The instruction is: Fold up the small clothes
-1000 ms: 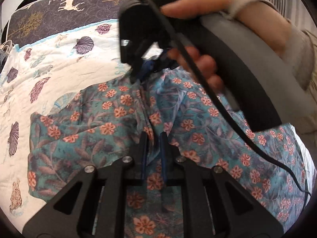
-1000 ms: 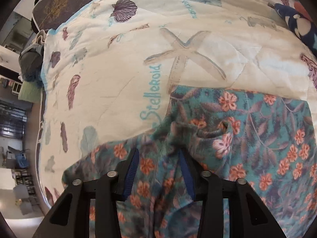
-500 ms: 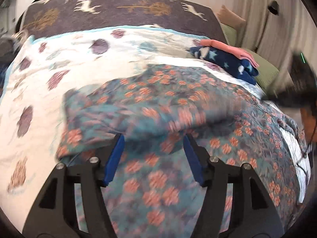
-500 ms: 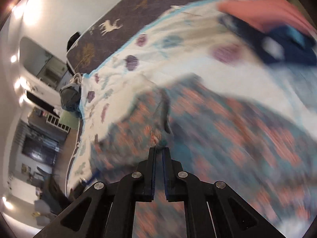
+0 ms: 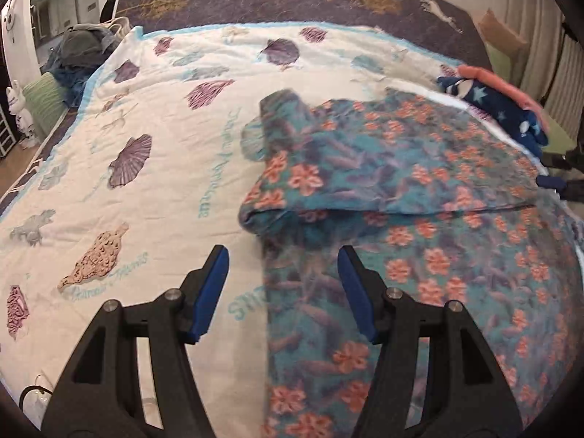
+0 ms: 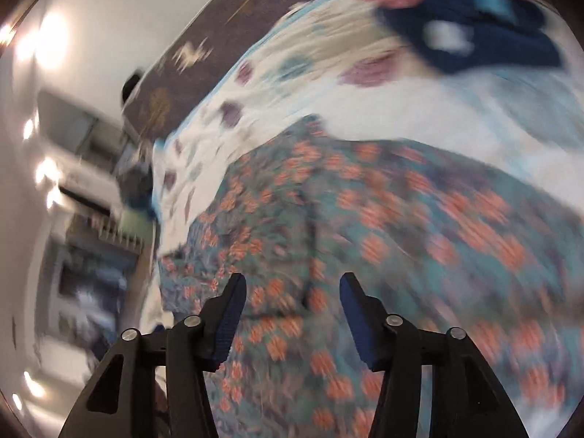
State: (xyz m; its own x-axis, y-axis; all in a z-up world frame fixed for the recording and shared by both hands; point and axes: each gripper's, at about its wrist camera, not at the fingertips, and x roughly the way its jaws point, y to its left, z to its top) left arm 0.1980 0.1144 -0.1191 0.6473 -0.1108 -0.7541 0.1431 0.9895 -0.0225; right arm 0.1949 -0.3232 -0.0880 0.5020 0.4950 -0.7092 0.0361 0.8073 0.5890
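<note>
The floral garment [image 5: 419, 189], teal with orange-pink flowers, lies spread on the bed's shell-print quilt [image 5: 153, 168], toward the right side of the left wrist view. Its far part is folded over onto the near part, so that a doubled layer ends in a soft horizontal fold edge running across the middle of the cloth, with a rounded, bunched corner at the left end of that fold. The left gripper [image 5: 283, 259] hangs above the near left edge of the garment with its 2 blue-padded fingers [image 5: 211, 292] set well apart; nothing sits between the pads, and they touch neither cloth nor quilt, with the garment's straight left edge running between the 2 fingers. In the right wrist view, which is smeared by motion blur, the right gripper [image 6: 292, 284] hovers over the same floral cloth [image 6: 401, 226]; its jaws are opening, a clear gap shows between the pads, and no fabric is caught in them. Beyond the garment, near the right edge of the bed, lies a dark blue piece with pale stars [image 5: 511, 109], with a pink item [image 5: 500, 84] on top of it. A dark headboard cover with deer and tree motifs [image 5: 292, 0] runs along the far side, and a heap of dark clothing [image 5: 80, 47] sits by the bed's far left corner.
</note>
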